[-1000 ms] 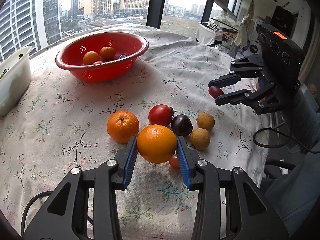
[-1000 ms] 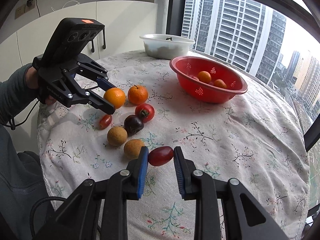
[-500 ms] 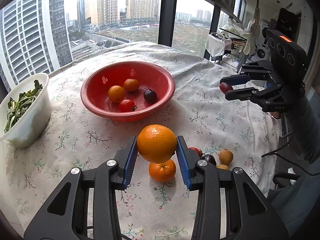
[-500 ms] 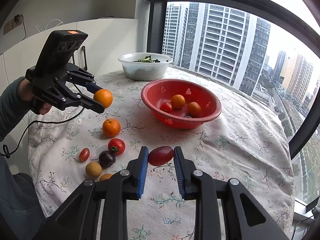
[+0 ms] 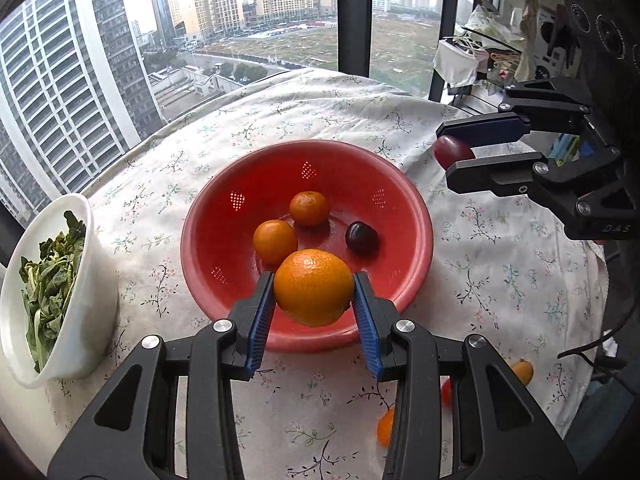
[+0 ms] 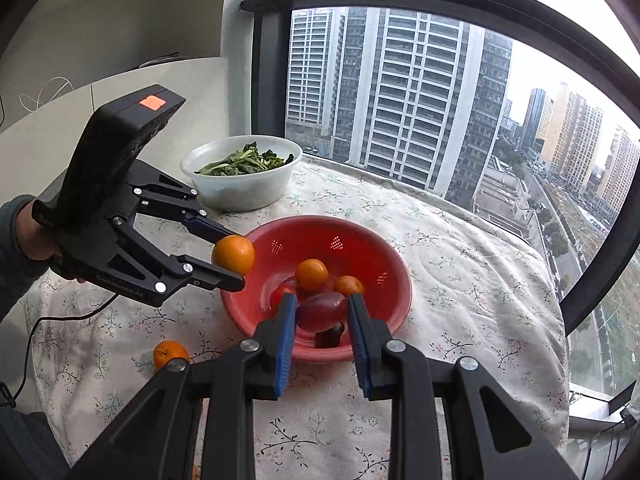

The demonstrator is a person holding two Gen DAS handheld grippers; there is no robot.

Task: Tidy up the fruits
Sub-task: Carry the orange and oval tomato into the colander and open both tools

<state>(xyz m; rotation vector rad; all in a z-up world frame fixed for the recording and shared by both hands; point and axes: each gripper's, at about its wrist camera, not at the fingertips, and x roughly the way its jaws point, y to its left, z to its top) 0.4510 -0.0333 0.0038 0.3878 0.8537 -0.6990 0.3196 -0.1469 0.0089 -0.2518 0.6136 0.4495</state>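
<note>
**Two fruits hanging over the red bowl, neither let go yet**

Two pieces of fruit are riding in the air. The left gripper (image 5: 314, 298) is clamping a large orange (image 5: 314, 287) between its blue pads, and in its own view the orange is sitting over the near rim of the red colander bowl (image 5: 208, 248). The right gripper (image 6: 322, 312) is pinching an oval red tomato (image 6: 321, 311), narrow jaws pressing on both of its sides, also above the bowl's near edge.

The risks, as I judge them: both grippers are heading for one bowl, so the fingers could be knocking each other if they come in together. A release from this height could be bruising the soft tomato or bouncing the orange off the fruit below and out over the rim. A release too near the rim could be sending either one onto the flowered tablecloth (image 5: 500, 264).

The bowl is holding two small oranges (image 5: 275, 241), a dark plum (image 5: 361, 236) and, in the right view, something red partly hidden. Beside it, a white bowl (image 6: 240, 196) is holding leafy greens (image 6: 246, 160). A loose orange (image 6: 170, 353) is waiting on the cloth.
</note>
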